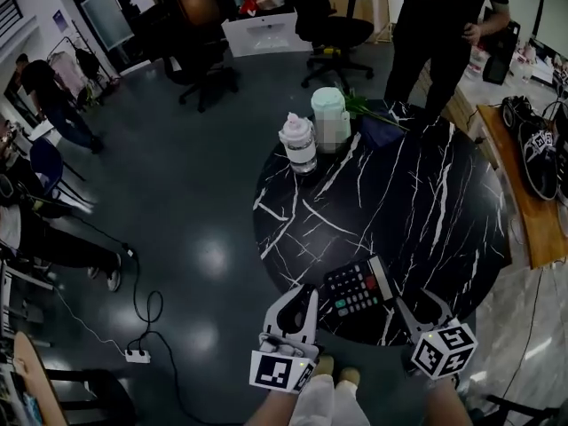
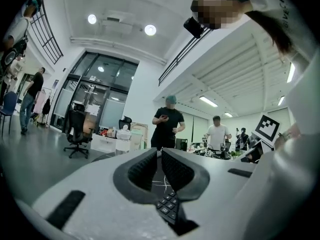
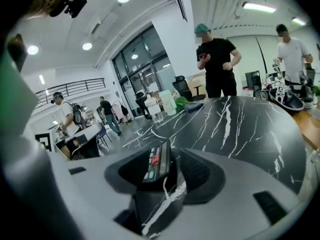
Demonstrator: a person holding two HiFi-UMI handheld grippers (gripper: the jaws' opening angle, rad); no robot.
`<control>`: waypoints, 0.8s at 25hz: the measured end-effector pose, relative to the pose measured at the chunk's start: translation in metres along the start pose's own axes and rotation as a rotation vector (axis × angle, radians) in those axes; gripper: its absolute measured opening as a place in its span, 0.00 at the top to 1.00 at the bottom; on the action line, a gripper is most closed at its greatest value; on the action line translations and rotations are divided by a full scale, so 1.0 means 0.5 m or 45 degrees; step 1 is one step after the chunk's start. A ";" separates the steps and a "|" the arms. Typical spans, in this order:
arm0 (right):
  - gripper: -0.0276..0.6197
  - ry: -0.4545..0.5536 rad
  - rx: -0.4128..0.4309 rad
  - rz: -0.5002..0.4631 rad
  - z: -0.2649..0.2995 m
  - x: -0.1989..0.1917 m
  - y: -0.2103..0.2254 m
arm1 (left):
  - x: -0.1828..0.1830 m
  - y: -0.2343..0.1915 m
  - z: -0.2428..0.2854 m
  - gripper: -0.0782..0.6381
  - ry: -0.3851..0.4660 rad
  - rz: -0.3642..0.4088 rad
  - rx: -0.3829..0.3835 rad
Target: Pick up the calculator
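Just at the near edge of the white-veined black table, calculator; right gripper wide open around its end, left gripper closed, empty, beside it. Beyond, grey floor, office chairs.

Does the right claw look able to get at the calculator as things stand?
Likely yes: the right claw is open, and the calculator at the table's near edge already shows between its jaws, with nothing else in the way.
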State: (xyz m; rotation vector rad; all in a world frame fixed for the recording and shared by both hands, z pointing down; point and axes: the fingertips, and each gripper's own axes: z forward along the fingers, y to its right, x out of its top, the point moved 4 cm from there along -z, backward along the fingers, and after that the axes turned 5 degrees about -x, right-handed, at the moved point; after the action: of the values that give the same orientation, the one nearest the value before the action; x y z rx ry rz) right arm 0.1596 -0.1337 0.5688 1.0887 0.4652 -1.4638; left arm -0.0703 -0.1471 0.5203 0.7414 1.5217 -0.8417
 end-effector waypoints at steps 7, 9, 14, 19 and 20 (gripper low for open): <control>0.68 -0.308 0.129 0.267 0.081 -0.058 0.013 | -0.062 -0.027 0.037 0.87 0.010 -0.039 0.026; 0.68 -0.342 0.139 0.368 0.094 -0.072 0.015 | -0.073 -0.031 0.042 0.87 0.014 -0.051 0.028; 0.68 -0.392 0.135 0.585 0.113 -0.088 0.026 | -0.073 -0.024 0.051 0.87 0.028 -0.067 0.015; 0.68 -0.429 0.168 0.715 0.133 -0.088 0.028 | -0.079 -0.011 0.040 0.87 0.017 -0.096 -0.020; 0.68 -0.446 0.185 0.735 0.137 -0.088 0.026 | -0.082 -0.010 0.037 0.87 0.012 -0.102 -0.021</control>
State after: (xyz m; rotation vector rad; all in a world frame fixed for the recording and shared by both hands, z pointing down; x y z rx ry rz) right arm 0.1420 -0.1673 0.6422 0.9465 -0.1979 -1.1423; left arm -0.0601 -0.1649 0.5607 0.6765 1.5739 -0.8851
